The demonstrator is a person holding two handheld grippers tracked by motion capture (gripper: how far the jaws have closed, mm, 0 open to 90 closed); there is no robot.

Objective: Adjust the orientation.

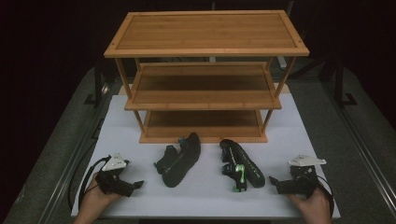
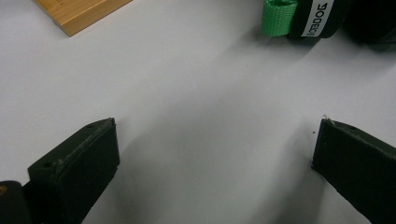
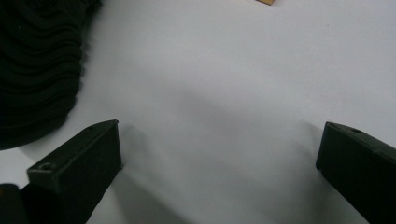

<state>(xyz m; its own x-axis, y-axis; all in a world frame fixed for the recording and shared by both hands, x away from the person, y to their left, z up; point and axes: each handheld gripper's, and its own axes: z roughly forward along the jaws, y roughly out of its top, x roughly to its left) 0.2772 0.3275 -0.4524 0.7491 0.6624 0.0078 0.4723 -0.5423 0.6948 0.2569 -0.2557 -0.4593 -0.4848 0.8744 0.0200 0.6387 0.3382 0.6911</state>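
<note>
Your high view shows the wooden rack [image 1: 205, 74] behind two black shoes [image 1: 180, 159]. Your left gripper [image 2: 217, 149] view catches mirrored, unreadable strap lettering [image 2: 320, 18]. Both grippers' jaws gape wide, empty.

right gripper [image 3: 219, 154]: jaws wide apart | black shoe [image 3: 37, 65] upper left | white table [image 3: 224, 84]

Smooth wooden shelf [image 1: 205, 32]; matt white tabletop [image 1: 205, 200]

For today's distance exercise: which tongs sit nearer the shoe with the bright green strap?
Right. The right tongs sit just beside the green-strapped shoe; the left tongs lie beyond the other shoe.
</note>
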